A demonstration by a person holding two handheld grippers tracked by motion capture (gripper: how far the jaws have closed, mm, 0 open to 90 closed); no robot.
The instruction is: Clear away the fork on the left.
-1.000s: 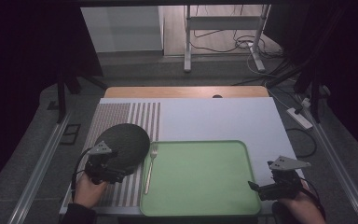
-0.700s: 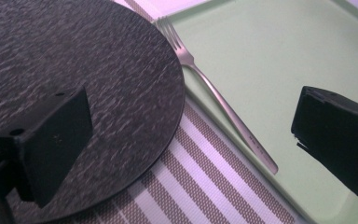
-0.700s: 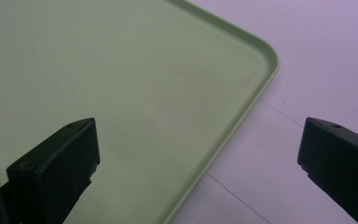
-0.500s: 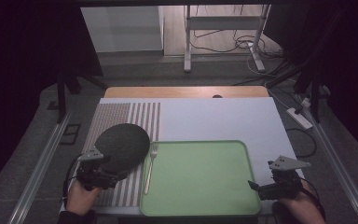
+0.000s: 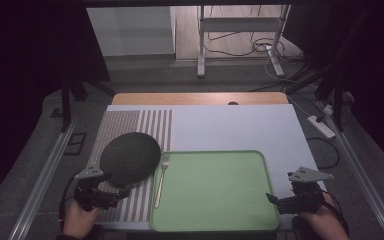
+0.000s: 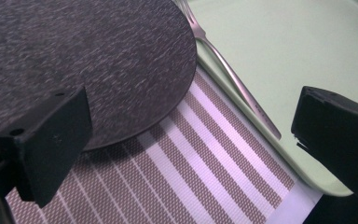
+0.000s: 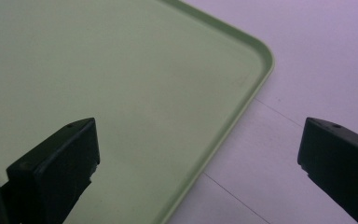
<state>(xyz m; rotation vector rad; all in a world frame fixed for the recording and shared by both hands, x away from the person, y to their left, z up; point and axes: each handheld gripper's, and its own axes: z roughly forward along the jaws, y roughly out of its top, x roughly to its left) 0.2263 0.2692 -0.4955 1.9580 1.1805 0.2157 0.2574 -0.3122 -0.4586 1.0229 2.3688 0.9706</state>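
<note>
The white table (image 5: 230,125) carries a striped placemat (image 5: 130,125) and green tray (image 5: 215,220).

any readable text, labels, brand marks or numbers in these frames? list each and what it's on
None readable.
Dark round plate: speckled surface, no print.
Green tray: plain, no mark.
Fork: tiny marks on the handle, too small to read.
Striped placemat: pattern only, no words.
Left hand-held gripper and right hand-held gripper: no label legible on the black jaws or grey plates.
</note>
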